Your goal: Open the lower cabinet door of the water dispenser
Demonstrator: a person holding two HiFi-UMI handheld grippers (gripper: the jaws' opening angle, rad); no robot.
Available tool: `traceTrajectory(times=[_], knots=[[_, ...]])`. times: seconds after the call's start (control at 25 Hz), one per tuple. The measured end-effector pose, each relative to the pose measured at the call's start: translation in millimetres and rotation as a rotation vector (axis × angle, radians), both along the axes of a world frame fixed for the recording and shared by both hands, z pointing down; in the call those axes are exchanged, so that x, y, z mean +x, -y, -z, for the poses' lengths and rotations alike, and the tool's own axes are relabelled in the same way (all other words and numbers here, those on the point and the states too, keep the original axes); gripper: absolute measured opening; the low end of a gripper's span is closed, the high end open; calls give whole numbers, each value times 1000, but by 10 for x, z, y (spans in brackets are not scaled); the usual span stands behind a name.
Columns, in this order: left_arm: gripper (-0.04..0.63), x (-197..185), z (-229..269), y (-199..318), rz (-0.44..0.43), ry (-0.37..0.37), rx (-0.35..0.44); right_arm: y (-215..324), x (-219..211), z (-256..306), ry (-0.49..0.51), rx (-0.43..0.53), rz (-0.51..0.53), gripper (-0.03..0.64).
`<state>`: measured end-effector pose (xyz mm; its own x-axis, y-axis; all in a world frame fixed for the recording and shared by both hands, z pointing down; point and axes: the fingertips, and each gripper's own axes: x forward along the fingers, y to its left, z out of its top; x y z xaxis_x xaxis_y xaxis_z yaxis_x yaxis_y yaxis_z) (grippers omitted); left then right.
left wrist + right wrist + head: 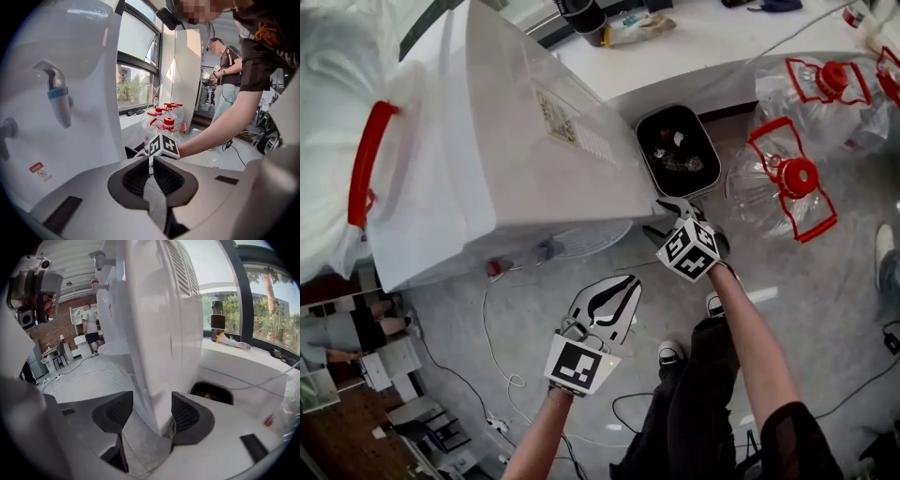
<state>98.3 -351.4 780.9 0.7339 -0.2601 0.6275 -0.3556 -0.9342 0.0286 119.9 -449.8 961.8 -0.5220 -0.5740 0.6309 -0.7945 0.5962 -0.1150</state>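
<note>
Your right tongs (151,405) are spread, straddling a lower corner edge of the water dispenser (534,141). Your left tongs (151,172) are pressed together, empty, near its tap face. Lower cabinet door not discernible in any view.

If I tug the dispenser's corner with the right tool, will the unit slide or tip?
Probably stays put: the dispenser is tall, boxy and carries a big bottle, so likely heavy. That top load might let it rock under a hard pull. Its glossy shell may slip in the open right tool.
</note>
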Motion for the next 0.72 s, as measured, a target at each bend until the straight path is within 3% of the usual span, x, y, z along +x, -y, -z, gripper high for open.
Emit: traceTrajectory(times=[0.16, 0.44, 0.72], knots=[[28, -26, -31, 53, 1, -14, 7, 73, -80, -69, -55, 11, 56, 256], [27, -246, -124, 61, 5, 33, 13, 128, -113, -131, -70, -3, 48, 255], [28, -451, -159, -32, 54, 13, -8, 97, -101, -138, -110, -24, 38, 225]])
